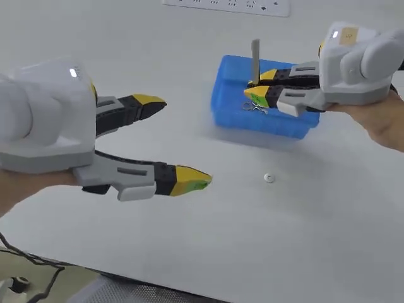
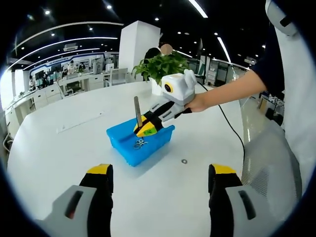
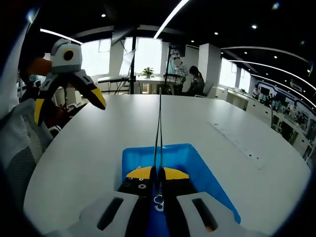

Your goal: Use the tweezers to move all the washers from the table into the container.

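Note:
My right gripper [image 1: 255, 93] is shut on grey tweezers [image 1: 255, 58], which stick up from its yellow tips over the blue container [image 1: 230, 110]. A few washers [image 1: 254, 107] lie inside the container under those tips. One washer [image 1: 269, 178] lies on the white table in front of the container. My left gripper [image 1: 177, 142] hovers open to the left with nothing in it. In the left gripper view its jaws stand wide apart [image 2: 160, 182], facing the container [image 2: 126, 143], the loose washer [image 2: 184, 161] and the right gripper [image 2: 143, 131]. In the right gripper view the tweezers [image 3: 159, 128] run forward over the container [image 3: 192, 165].
A white power strip [image 1: 233, 5] lies at the table's far edge. The near table edge runs along the bottom, with a black cable [image 1: 31, 259] below it at the left. A potted plant [image 2: 165, 64] stands behind the container.

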